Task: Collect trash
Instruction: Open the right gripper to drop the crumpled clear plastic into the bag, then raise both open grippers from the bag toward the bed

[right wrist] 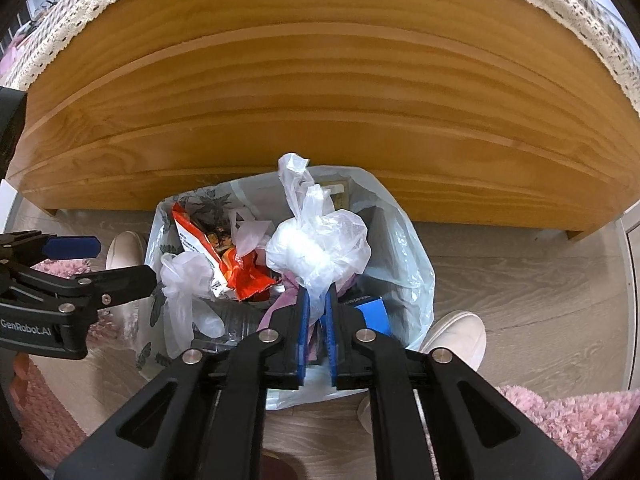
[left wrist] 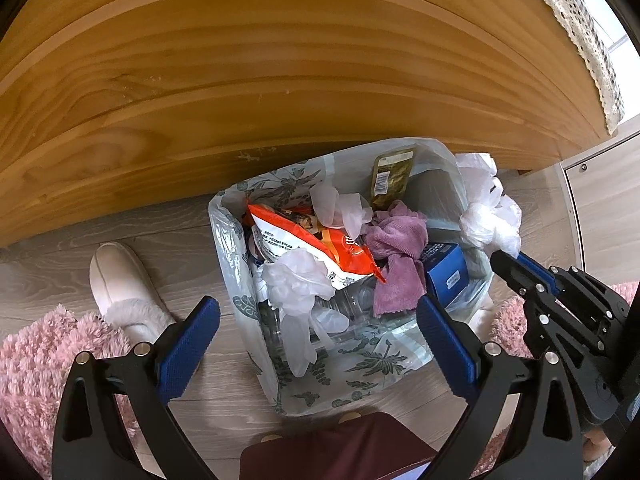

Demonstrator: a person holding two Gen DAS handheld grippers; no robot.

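Two hand-held grippers point steeply down over a trash bag [left wrist: 360, 376] printed with grey leaves, which stands open on a pale wood-look floor [left wrist: 120, 224] just in front of a low wooden bed frame [left wrist: 240, 80].

The bag is already crowded. Inside lie an orange snack wrapper [left wrist: 320, 244], a purple cloth [left wrist: 396, 248], a blue box [left wrist: 446, 270], a dark green packet [left wrist: 390, 178] against the far wall, and crumpled clear gloves [left wrist: 298, 280].

The right gripper [right wrist: 316, 304] hangs over the right side of the bag. Its blue pads stand narrow, with the tail of a knotted white plastic bag [right wrist: 320, 248] running between them. A thin gap shows beside the plastic, so the pinch looks loose; whether the pads press it cannot be told for sure. The bundle itself sits above the cloth and box, at the bag's mouth.

The left gripper [left wrist: 316, 320] hovers over the near left of the bag with its fingers wide apart and nothing between them.

A pale slipper [left wrist: 120, 280] and a pink shaggy rug [left wrist: 40, 360] lie to the left.

The step in hand appears to be dropping the white bundle into the trash bag. The next move likely calls for spreading the right fingers fully so the thin film slips free, then lifting straight up without snagging it or dragging the bag's rim.
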